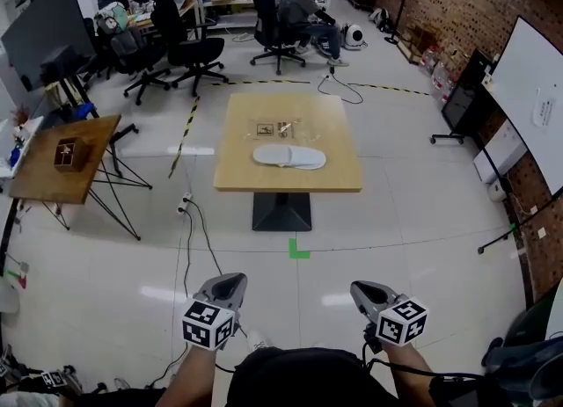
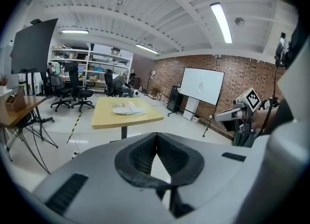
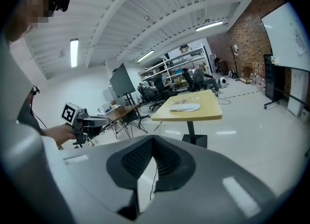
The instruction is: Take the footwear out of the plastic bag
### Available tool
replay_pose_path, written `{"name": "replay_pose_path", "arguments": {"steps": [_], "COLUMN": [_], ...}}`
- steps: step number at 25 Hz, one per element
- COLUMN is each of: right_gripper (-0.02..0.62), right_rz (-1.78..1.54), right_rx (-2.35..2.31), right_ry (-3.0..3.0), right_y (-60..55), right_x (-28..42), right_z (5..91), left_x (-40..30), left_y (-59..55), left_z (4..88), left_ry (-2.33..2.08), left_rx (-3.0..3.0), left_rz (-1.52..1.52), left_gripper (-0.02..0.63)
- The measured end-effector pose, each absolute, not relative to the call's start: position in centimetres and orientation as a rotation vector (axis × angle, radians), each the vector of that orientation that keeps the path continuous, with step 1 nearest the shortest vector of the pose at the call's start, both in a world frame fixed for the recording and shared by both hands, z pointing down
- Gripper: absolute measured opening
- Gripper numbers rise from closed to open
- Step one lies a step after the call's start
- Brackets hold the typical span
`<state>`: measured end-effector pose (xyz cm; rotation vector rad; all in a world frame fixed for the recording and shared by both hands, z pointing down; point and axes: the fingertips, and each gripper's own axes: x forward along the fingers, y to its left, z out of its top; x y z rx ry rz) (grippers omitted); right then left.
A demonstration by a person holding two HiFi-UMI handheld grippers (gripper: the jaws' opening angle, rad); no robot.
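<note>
Footwear (image 1: 289,156): a flat white pair of slippers lies across the middle of the table top, well apart from both grippers. A clear plastic bag (image 1: 274,129) with printed marks shows over and just behind the footwear. At this range it cannot be told whether the pair is wholly inside it. The floor (image 1: 413,229) is pale and glossy, with cables trailing over it. A whiteboard (image 1: 537,102) stands against the brick wall on the right. The table (image 1: 242,177) has a square top of light wood on a single dark pedestal and stands alone in the open floor. A side table (image 1: 40,181) with a brown top and thin black legs stands to its left, clear of it. Black office chairs (image 1: 195,45) are grouped beyond, near the shelving. A person (image 1: 303,5) sits at the far desk, facing away. The left gripper (image 1: 230,282) is held low at the bottom of the head view and points toward the table; its jaws are together with nothing between them. The right gripper (image 1: 362,289) is level with it and near it, likewise pointed at the table, with its jaws together and empty. A small brown box (image 1: 68,154) sits on the side table. A green tape mark (image 1: 297,249) is on the floor just in front of the pedestal.
</note>
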<state>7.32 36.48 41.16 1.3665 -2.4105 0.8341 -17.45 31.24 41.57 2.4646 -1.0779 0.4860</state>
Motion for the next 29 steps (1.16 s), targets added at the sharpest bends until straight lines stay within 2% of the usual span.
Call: {"name": "replay_pose_path", "arguments": {"steps": [11,29], "right_gripper": [0.000,0.000], "right_rz": [0.683,0.662], "right_rx": [1.338,1.338], "right_ry": [-2.459,-2.470], "right_y": [37.2,37.7], "right_x": [9.7,10.3], "right_z": [39.0,38.6], "left_x": [-15.4,-14.6], "left_y": [33.5,33.6], "left_z": [40.4,39.2], "left_ry": [-1.159,-1.164], "left_rx": [2.424,2.477], "left_rz": [0.438,0.500], "left_gripper": [0.006,0.006]}}
